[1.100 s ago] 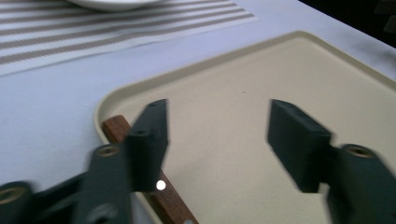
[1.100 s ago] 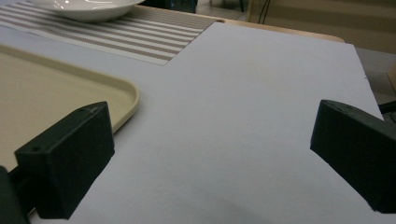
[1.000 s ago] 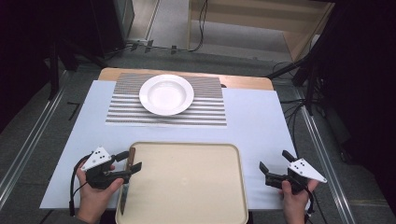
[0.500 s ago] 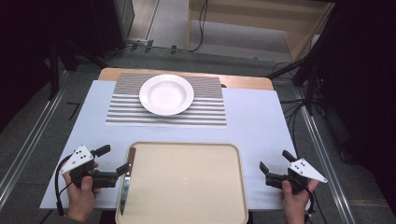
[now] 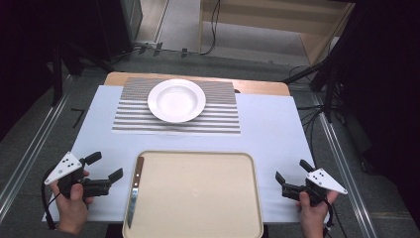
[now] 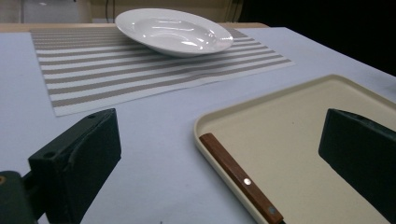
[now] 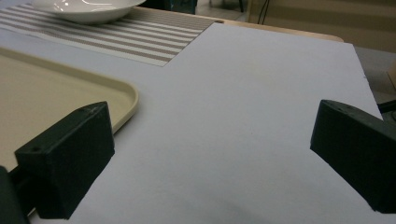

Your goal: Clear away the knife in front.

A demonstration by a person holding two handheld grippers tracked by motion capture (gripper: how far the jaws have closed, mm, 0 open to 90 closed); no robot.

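Bare table (image 5: 277,134) lies between tray (image 5: 198,156) and striped mat (image 5: 218,114).

A round white ceramic bowl (image 5: 176,100) sits on a grey-and-white striped woven placemat (image 5: 176,106) at the table's far middle.

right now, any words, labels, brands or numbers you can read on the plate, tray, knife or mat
None: no readable text anywhere.
plate: plain white, no mark.
tray: plain cream, no label.
knife: bare wooden handle with rivets, no brand visible.
mat: stripes only.
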